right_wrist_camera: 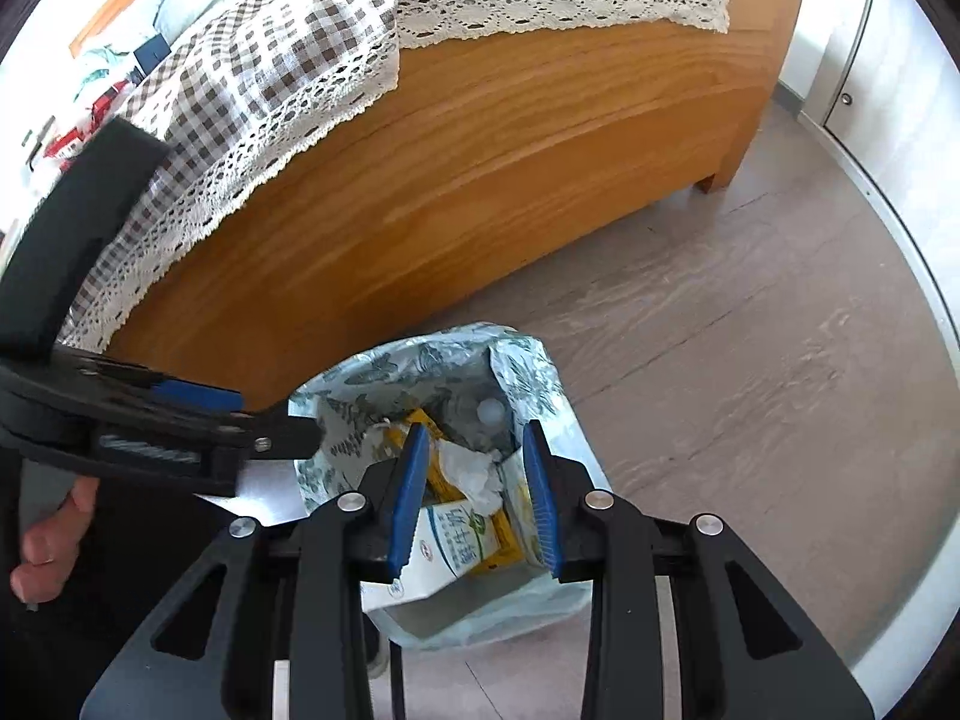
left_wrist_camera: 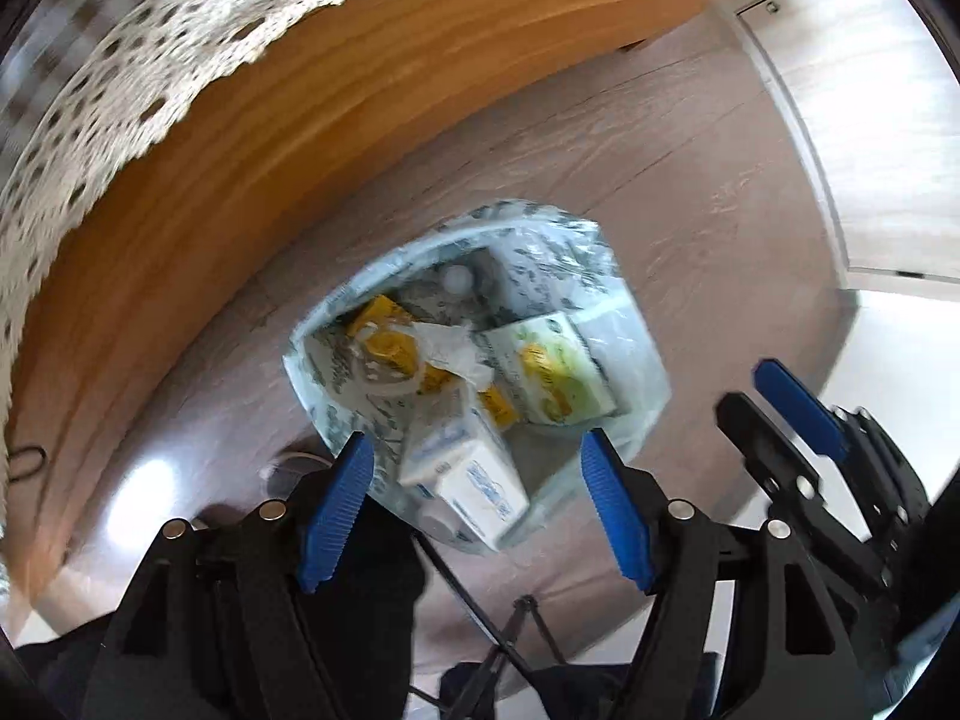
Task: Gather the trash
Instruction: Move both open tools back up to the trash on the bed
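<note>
The white milk carton [right_wrist_camera: 447, 546] carries green Chinese characters, apparently "牛奶"; nothing else is legible.

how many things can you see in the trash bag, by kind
Inside the trash bag, as far as visible:
white and blue carton: 1
green and white carton: 1
yellow packets: at least 2, overlapping
crumpled white paper: 1
Total: at least 5

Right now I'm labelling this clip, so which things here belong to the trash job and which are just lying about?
Belongs to the job:
trash bag, open on the floor
milk carton inside it
yellow packets inside it
crumpled wrapper inside it
left claw, open
right claw, open

Just lying about:
checked cloth
wooden bed frame
</note>
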